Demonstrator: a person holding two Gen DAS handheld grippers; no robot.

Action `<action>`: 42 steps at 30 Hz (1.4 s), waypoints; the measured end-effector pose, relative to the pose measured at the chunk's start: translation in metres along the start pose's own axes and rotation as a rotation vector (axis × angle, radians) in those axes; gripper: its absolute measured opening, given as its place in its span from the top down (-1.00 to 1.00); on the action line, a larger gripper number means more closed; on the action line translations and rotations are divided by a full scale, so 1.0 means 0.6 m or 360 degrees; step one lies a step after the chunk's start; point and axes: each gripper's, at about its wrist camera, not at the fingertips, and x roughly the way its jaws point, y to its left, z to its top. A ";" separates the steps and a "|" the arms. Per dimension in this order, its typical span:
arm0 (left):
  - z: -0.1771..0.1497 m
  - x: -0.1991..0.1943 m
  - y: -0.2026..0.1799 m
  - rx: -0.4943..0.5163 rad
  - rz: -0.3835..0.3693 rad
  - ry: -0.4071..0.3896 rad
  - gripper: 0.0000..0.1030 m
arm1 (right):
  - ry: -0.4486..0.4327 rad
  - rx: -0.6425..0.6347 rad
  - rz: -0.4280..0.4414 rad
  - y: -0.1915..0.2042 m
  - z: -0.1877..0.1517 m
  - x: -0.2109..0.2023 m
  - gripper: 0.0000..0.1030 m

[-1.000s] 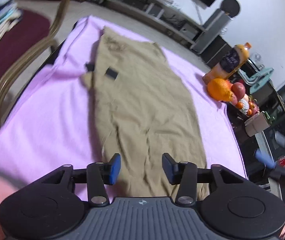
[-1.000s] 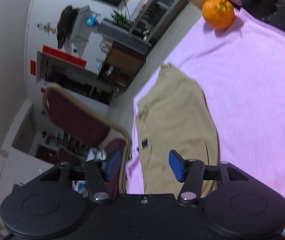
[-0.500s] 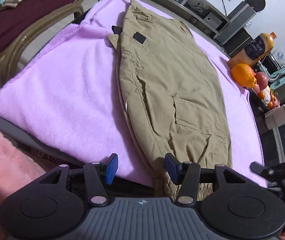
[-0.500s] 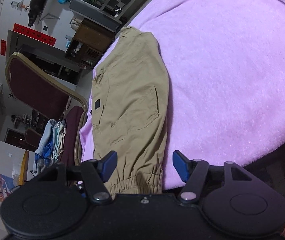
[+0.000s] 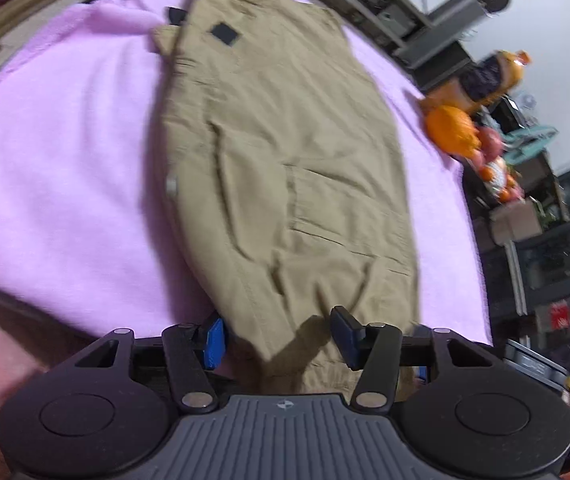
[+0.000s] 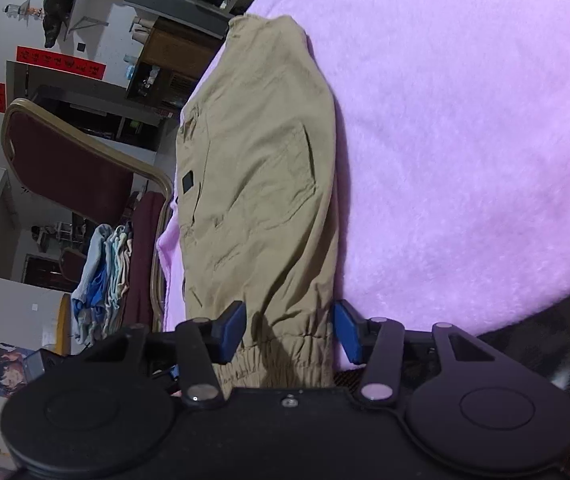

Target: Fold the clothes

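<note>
Khaki cargo trousers [image 5: 285, 168] lie folded lengthwise on a purple blanket [image 5: 65, 168], waist far, elastic cuffs near me. My left gripper [image 5: 277, 336] is open, its blue pads either side of the cuff end, which lies between the jaws. In the right wrist view the trousers [image 6: 257, 184] run away from me on the blanket [image 6: 465, 140]. My right gripper [image 6: 289, 332] is open, the gathered cuff [image 6: 281, 360] lying between its pads.
An orange [image 5: 451, 128], a juice bottle [image 5: 485, 80] and other fruit sit past the blanket's far right corner. A dark red chair [image 6: 69, 164] with a stack of folded clothes [image 6: 101, 276] stands on the left side.
Both grippers have moved forward and down to the near cuff end of the trousers. The cuffs now lie between the open jaws of each.
</note>
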 end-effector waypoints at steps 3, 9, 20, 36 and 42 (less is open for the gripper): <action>-0.002 -0.020 -0.002 0.0015 -0.0047 -0.0089 0.64 | -0.0012 -0.0020 0.0025 0.005 -0.005 -0.006 0.49; -0.011 -0.024 0.016 -0.0066 -0.0046 -0.0025 0.61 | -0.0038 -0.0015 0.0120 0.011 -0.018 -0.031 0.56; -0.020 0.003 -0.012 0.0189 0.0027 0.0072 0.12 | 0.0165 0.0093 0.0064 -0.013 -0.038 0.002 0.13; -0.040 -0.079 0.008 -0.0142 -0.0175 0.0149 0.57 | 0.0073 -0.0001 0.0054 0.070 -0.093 -0.098 0.66; 0.003 -0.100 -0.001 -0.0343 -0.0211 0.0117 0.57 | -0.0032 0.0132 0.0106 0.096 -0.078 -0.094 0.65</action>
